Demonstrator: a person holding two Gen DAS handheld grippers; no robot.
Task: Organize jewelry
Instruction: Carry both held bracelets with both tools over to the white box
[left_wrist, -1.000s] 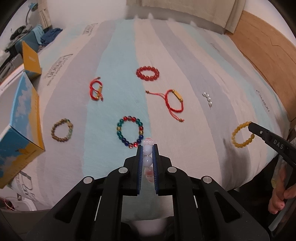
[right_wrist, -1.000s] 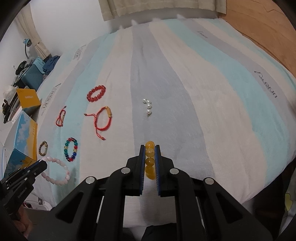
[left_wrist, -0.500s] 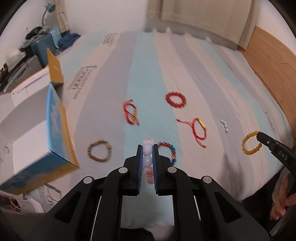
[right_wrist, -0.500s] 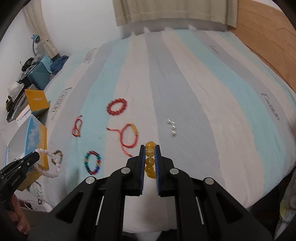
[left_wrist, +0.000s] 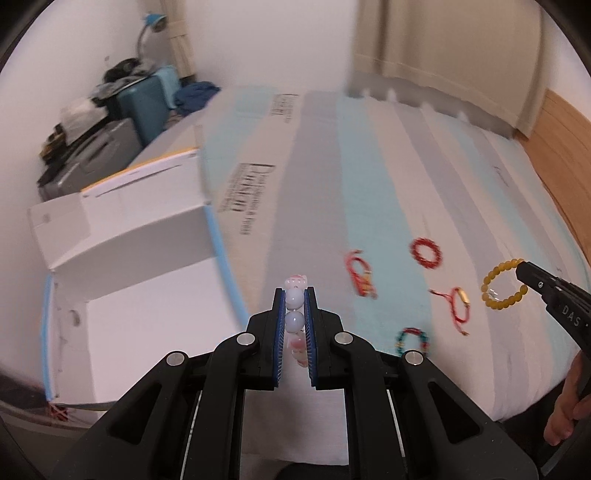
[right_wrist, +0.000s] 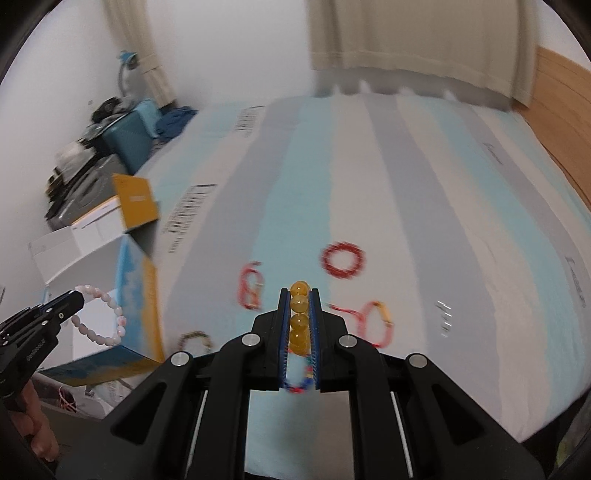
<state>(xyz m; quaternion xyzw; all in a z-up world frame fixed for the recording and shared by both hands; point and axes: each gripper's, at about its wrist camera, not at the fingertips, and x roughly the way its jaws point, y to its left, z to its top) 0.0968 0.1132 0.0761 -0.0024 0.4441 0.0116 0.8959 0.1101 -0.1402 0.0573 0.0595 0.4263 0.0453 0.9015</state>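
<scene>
My left gripper (left_wrist: 294, 295) is shut on a pink and white bead bracelet (left_wrist: 294, 300), held above the open white box (left_wrist: 147, 295) at the bed's left edge; the bracelet also shows in the right wrist view (right_wrist: 103, 317). My right gripper (right_wrist: 299, 295) is shut on a yellow bead bracelet (right_wrist: 299, 302), lifted above the bed; that bracelet also shows in the left wrist view (left_wrist: 504, 284). On the striped bedspread lie a red bead bracelet (left_wrist: 425, 252), a red cord bracelet (left_wrist: 360, 275), a red cord bracelet with a gold bar (left_wrist: 458, 302) and a multicolour bead bracelet (left_wrist: 412, 339).
A brown bead bracelet (right_wrist: 195, 338) lies near the box's blue and yellow side (right_wrist: 144, 295). A small silver piece (right_wrist: 445, 317) lies to the right. Clutter and a teal suitcase (left_wrist: 151, 96) stand at the far left. A wooden headboard (left_wrist: 561, 147) runs along the right.
Both grippers have swung left with their bracelets. The left one now hangs over the open box; the loose jewelry has shifted right in both views.
</scene>
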